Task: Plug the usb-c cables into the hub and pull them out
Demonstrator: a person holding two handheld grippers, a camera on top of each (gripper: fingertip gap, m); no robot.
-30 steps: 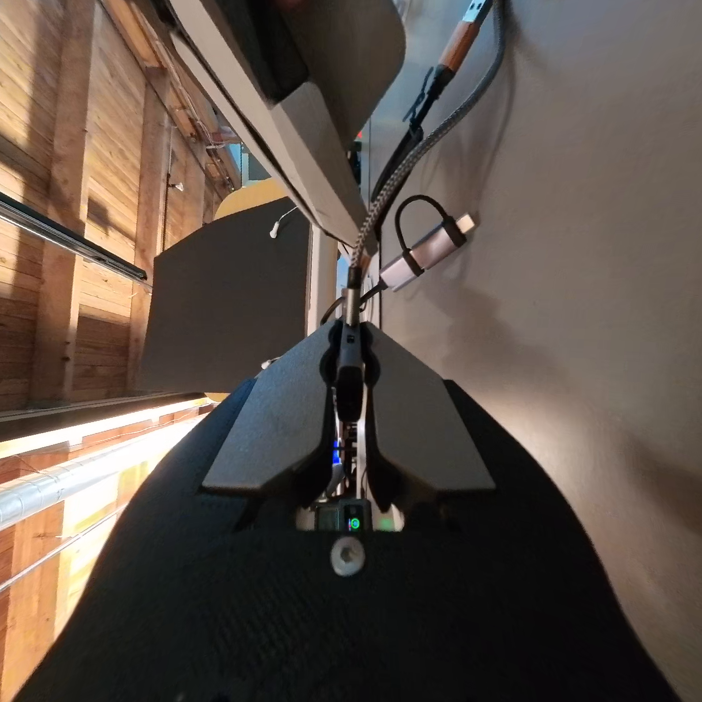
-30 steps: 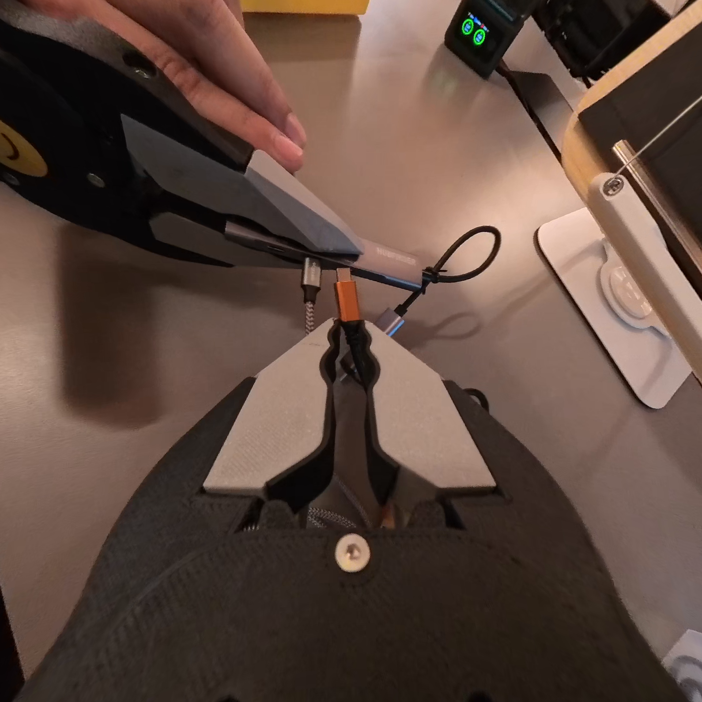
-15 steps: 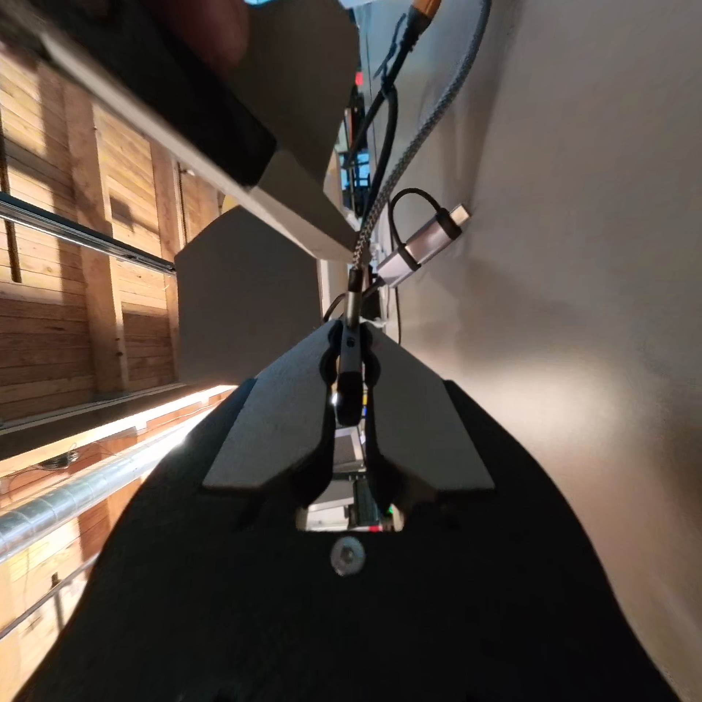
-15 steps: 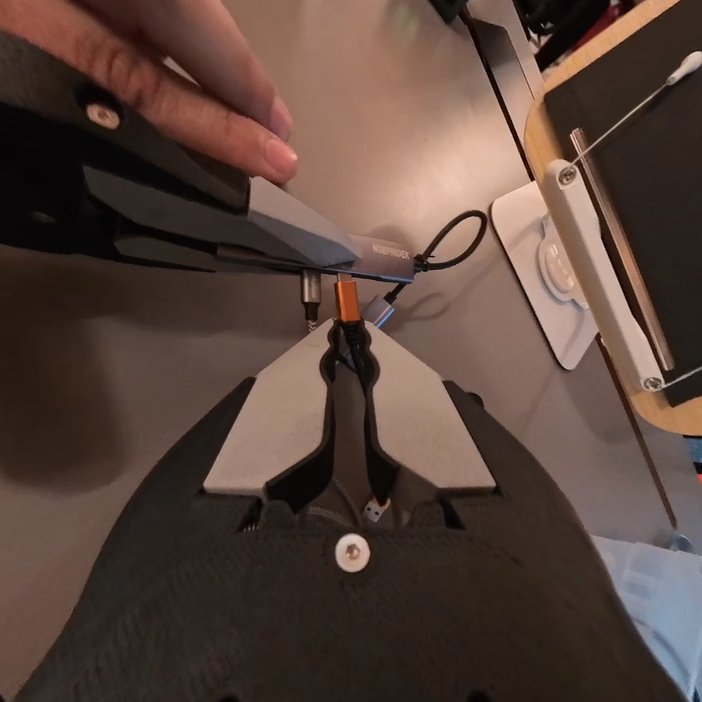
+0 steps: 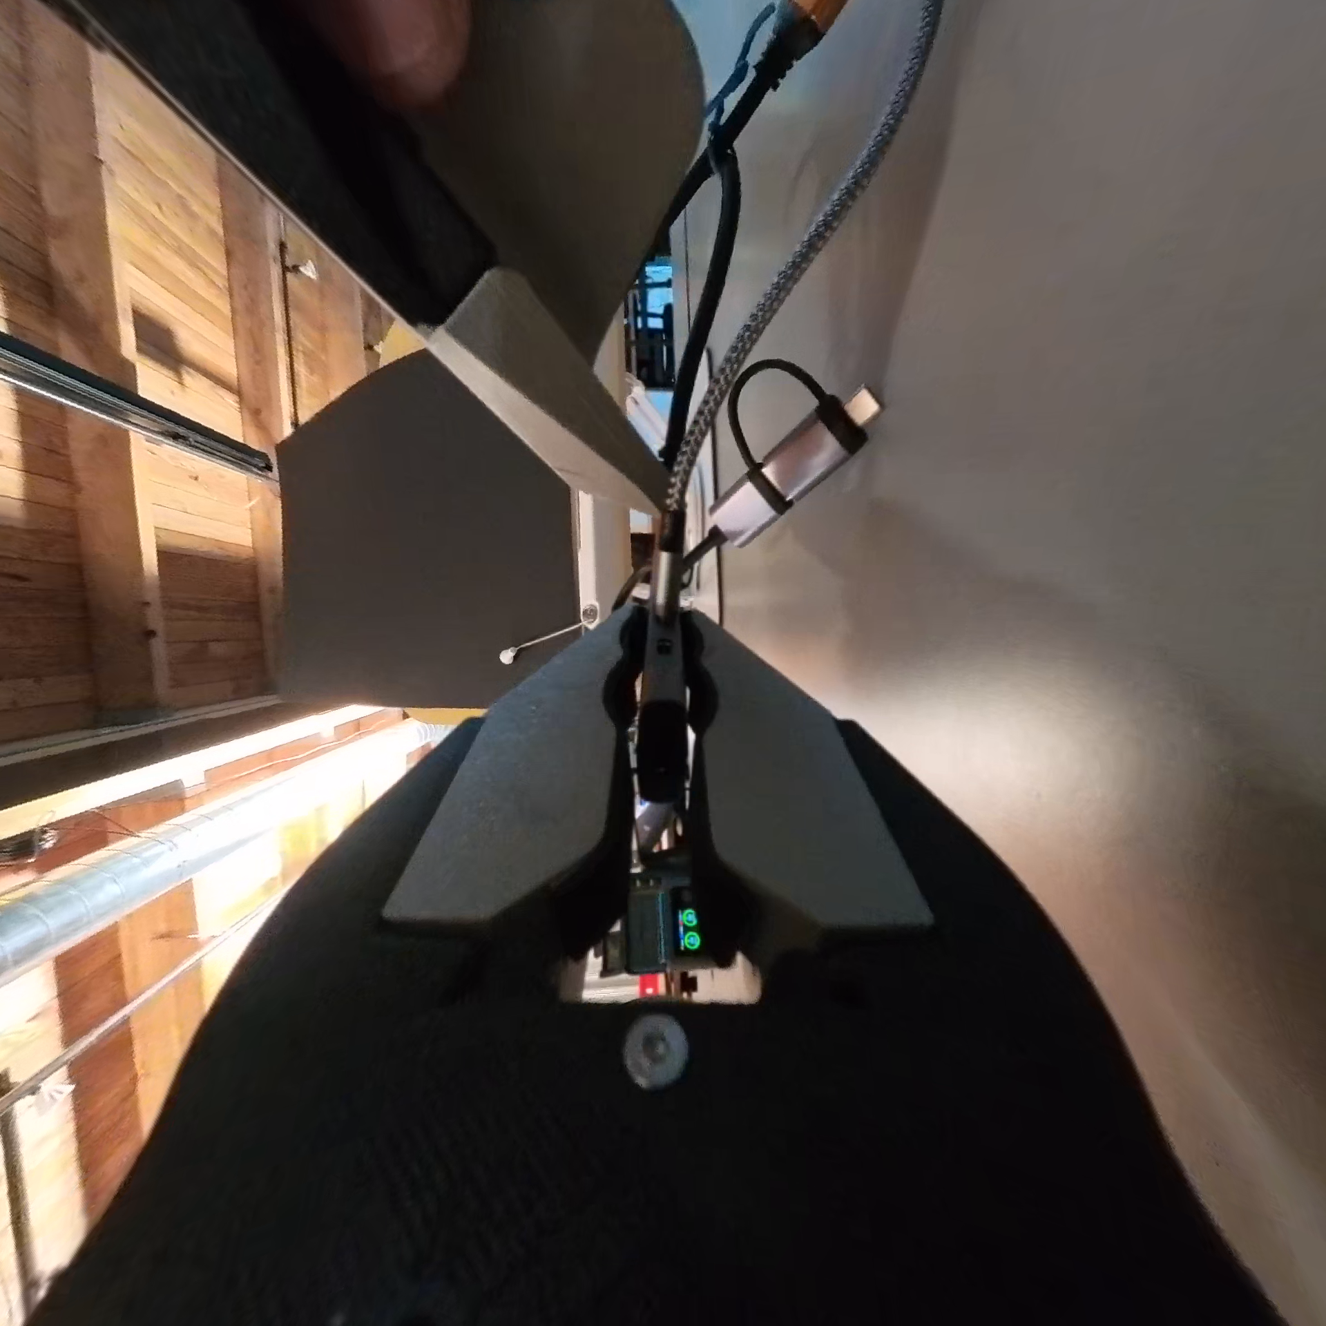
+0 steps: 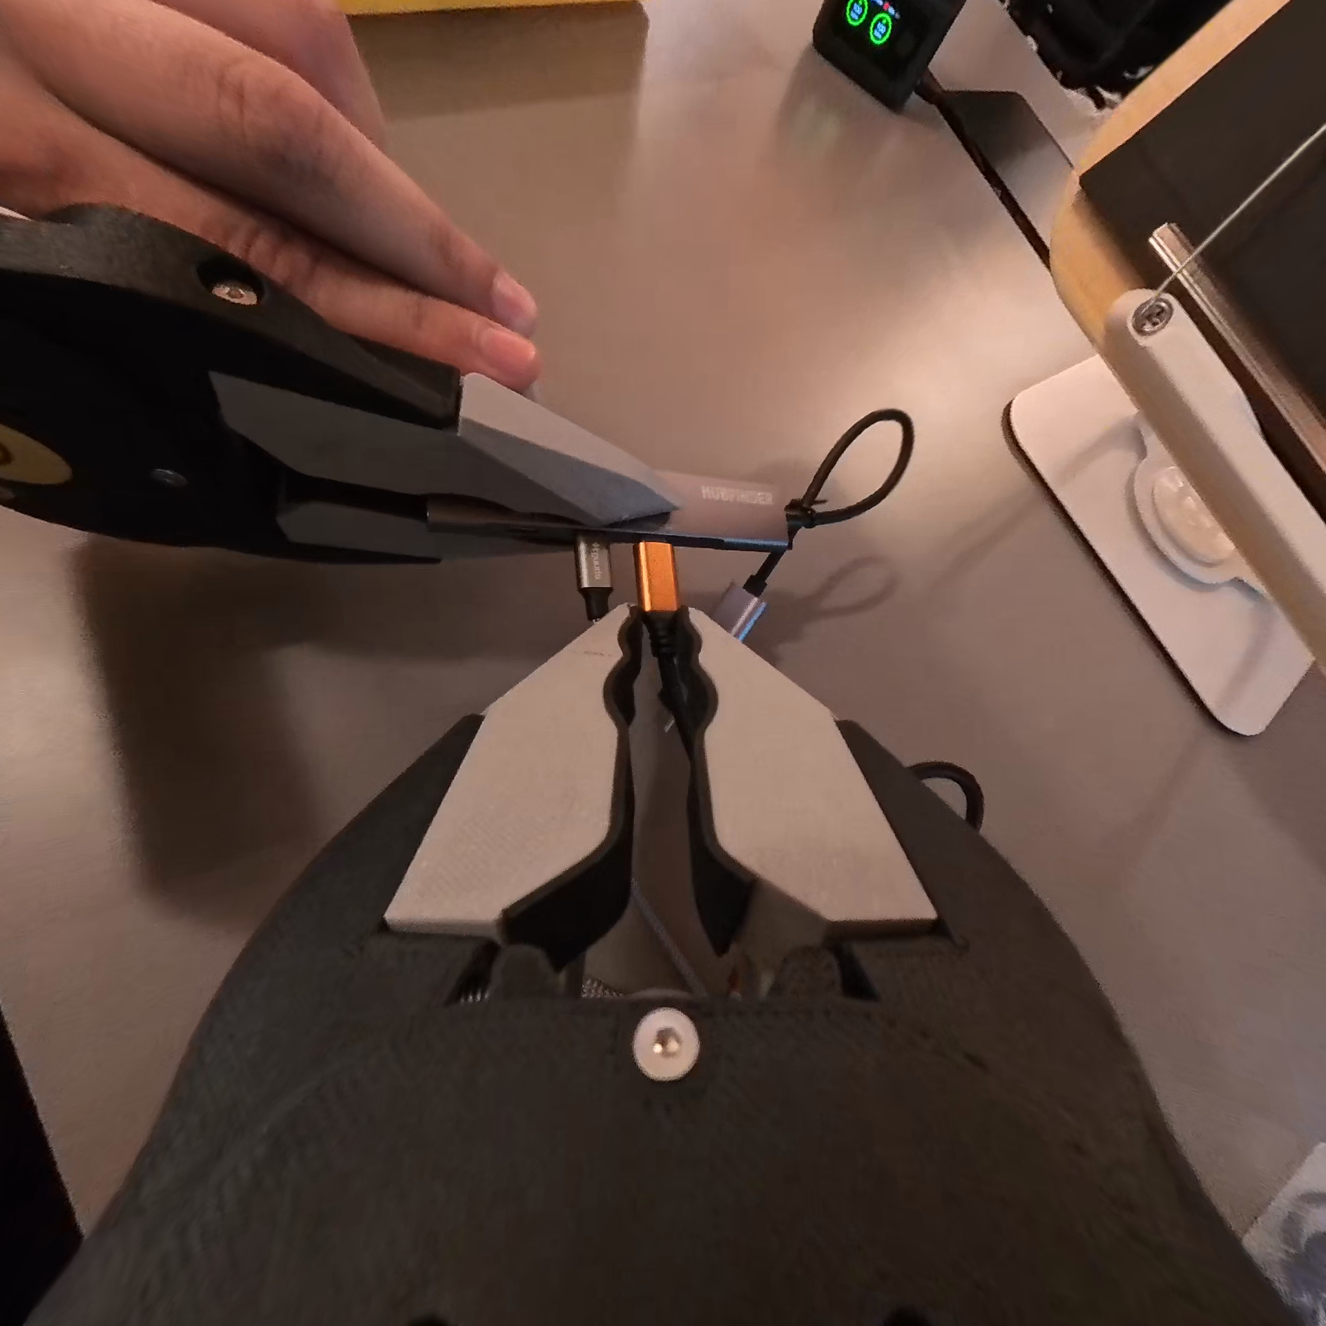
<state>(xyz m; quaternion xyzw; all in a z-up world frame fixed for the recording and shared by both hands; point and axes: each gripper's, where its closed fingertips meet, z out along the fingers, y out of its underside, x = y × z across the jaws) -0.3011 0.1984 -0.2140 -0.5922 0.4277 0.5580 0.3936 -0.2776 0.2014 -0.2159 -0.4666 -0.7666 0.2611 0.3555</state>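
In the right wrist view, my right gripper (image 6: 656, 617) is shut on the black cable just behind an orange usb-c plug (image 6: 654, 577). The plug's shell sits against the edge of the slim grey hub (image 6: 732, 495). A grey plug (image 6: 594, 574) sits in the hub beside it. My left gripper (image 6: 631, 513) comes in from the left, shut on the hub and holding it above the table. In the left wrist view, my left gripper (image 5: 661, 624) clamps the hub (image 5: 661, 717) edge-on. The braided grey cable (image 5: 811, 237) leads away from it. The right gripper's finger (image 5: 545, 402) hides the orange plug.
The hub's own short black lead loops to a silver plug (image 6: 743, 610) that touches the grey table (image 6: 717, 251). A hand (image 6: 287, 179) holds the left gripper. A white stand base (image 6: 1148, 545), a wood-rimmed panel (image 6: 1184, 143) and a small black device with green rings (image 6: 879, 29) are at the right.
The orange plug's bare metal tip showed below the hub edge before. Now the orange shell sits against the edge. Both grippers stayed shut and shifted slightly.
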